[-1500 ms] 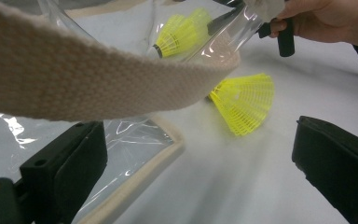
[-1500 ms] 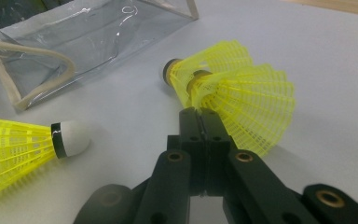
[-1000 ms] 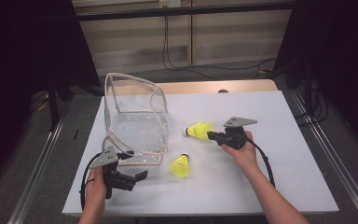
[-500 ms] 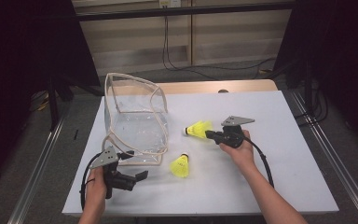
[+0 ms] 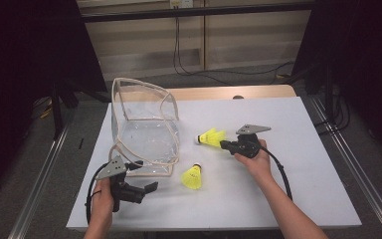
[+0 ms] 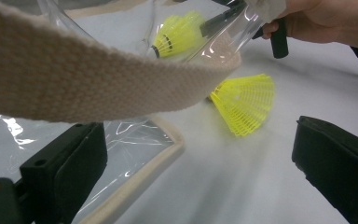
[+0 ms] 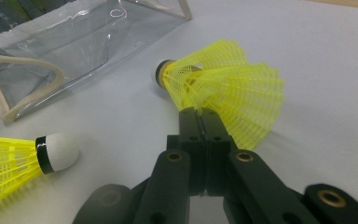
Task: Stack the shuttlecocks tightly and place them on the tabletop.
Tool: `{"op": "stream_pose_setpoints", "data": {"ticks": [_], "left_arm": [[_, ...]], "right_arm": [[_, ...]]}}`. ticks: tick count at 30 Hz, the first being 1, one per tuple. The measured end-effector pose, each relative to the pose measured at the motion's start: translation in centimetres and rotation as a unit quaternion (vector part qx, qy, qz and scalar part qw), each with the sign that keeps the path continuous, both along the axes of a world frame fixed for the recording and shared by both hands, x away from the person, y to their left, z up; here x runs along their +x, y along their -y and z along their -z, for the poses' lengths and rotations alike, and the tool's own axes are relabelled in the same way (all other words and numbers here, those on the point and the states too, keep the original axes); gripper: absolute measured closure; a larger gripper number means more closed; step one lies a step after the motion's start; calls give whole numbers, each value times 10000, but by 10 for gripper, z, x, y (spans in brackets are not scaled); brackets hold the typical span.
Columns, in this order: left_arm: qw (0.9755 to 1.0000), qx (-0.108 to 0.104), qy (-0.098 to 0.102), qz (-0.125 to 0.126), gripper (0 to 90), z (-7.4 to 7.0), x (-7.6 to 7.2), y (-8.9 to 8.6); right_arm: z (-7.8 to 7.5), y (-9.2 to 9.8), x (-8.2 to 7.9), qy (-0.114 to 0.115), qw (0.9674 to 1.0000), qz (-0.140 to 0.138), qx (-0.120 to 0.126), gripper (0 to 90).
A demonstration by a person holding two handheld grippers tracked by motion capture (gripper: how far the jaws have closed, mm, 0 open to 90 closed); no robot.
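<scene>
Currently the right gripper (image 7: 200, 114), jaws pinched on a yellow shuttlecock's (image 7: 228, 93) skirt, must carry it into the clear bag (image 5: 144, 129); left gripper (image 6: 200, 163) stands wide.

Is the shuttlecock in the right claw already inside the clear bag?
No, the right claw pinches the skirt of a yellow shuttlecock over the white table, beside the clear bag.

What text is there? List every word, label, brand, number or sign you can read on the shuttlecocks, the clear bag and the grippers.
None: no readable text anywhere.
The held shuttlecock and the loose shuttlecock: a plain black band at the cork, no print.
The clear bag: bare plastic with cloth trim.
The right gripper and the left gripper: plain black, no markings.
</scene>
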State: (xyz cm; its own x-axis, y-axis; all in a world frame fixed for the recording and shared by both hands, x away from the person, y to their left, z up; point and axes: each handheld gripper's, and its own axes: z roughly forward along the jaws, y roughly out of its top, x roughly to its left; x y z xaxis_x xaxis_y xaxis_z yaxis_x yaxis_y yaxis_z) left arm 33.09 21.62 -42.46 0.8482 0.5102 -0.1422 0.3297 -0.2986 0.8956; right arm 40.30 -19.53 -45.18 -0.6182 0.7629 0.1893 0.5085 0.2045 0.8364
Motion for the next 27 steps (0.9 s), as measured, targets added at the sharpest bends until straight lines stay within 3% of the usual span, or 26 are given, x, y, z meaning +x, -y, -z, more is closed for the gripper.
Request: {"op": "stream_pose_setpoints", "data": {"ticks": [13, 27], "left_arm": [[10000, -16, -6, 5, 34, 0, 0, 0], [10000, -7, 3, 4, 34, -1, 0, -1]], "right_arm": [[0, 0, -1, 38, 9999, 102, -88, 766], [-7, 12, -12, 111, 9995, 274, -88, 598]]}}
